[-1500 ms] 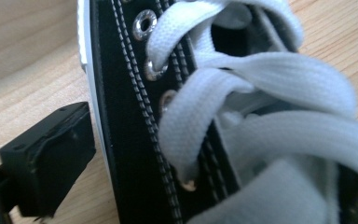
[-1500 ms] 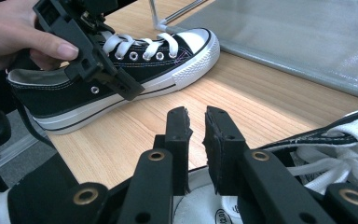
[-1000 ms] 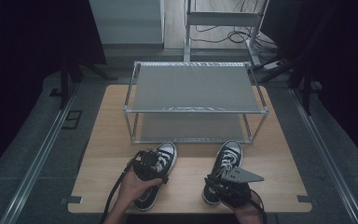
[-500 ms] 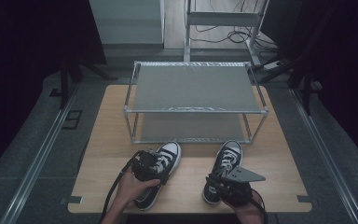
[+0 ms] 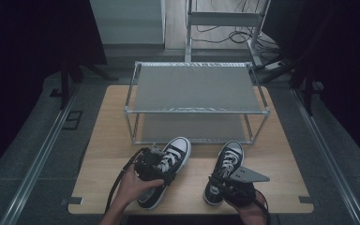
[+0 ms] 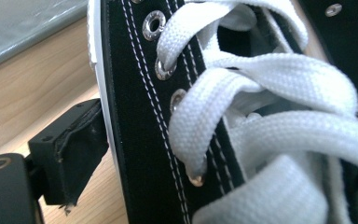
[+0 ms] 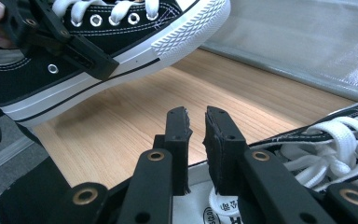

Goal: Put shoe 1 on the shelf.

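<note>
Left sneaker [image 5: 165,173] clamped in left gripper [image 5: 152,165], lifted off table [image 5: 103,154]; right gripper [image 7: 196,135] nearly shut on right sneaker [image 5: 225,171] collar; rack [image 5: 197,89] unloaded.

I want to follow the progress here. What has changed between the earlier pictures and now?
The left gripper, its jaws just closing on the side of the left shoe, has lifted that shoe: its toe now tilts up off the table. The right gripper, the right shoe and the rack stayed as they were.
</note>
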The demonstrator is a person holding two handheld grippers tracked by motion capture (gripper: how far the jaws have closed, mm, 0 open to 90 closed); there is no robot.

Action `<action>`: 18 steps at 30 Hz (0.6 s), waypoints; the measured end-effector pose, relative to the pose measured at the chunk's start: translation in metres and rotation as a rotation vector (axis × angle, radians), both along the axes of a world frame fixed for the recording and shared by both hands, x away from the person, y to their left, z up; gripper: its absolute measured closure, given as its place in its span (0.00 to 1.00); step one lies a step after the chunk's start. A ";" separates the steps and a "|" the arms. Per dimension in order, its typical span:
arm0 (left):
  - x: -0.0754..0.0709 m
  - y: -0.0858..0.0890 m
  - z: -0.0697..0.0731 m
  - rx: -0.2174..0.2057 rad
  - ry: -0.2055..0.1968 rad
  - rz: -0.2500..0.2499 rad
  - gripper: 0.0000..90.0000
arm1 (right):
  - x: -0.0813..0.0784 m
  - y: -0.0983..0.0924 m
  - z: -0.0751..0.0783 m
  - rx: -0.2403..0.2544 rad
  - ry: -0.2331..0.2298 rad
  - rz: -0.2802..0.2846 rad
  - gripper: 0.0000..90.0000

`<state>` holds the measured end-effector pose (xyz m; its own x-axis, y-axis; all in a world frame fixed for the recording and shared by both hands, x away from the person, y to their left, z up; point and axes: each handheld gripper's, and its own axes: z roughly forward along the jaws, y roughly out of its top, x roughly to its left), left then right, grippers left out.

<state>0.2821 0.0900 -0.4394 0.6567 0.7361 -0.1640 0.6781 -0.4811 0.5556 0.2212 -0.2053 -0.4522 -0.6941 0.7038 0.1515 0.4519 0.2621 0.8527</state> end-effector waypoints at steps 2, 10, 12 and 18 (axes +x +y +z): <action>0.000 -0.002 0.002 -0.017 -0.006 -0.007 0.11 | 0.000 0.000 0.001 0.001 -0.004 -0.002 0.88; 0.000 -0.010 0.016 -0.051 -0.019 -0.049 0.11 | 0.000 -0.003 0.004 0.010 -0.010 -0.009 0.88; 0.000 -0.014 0.023 -0.064 -0.026 -0.063 0.11 | 0.000 -0.004 0.004 0.011 -0.011 -0.010 0.88; 0.002 -0.024 0.037 -0.068 -0.046 -0.096 0.11 | -0.001 -0.005 0.005 0.016 -0.018 -0.009 0.88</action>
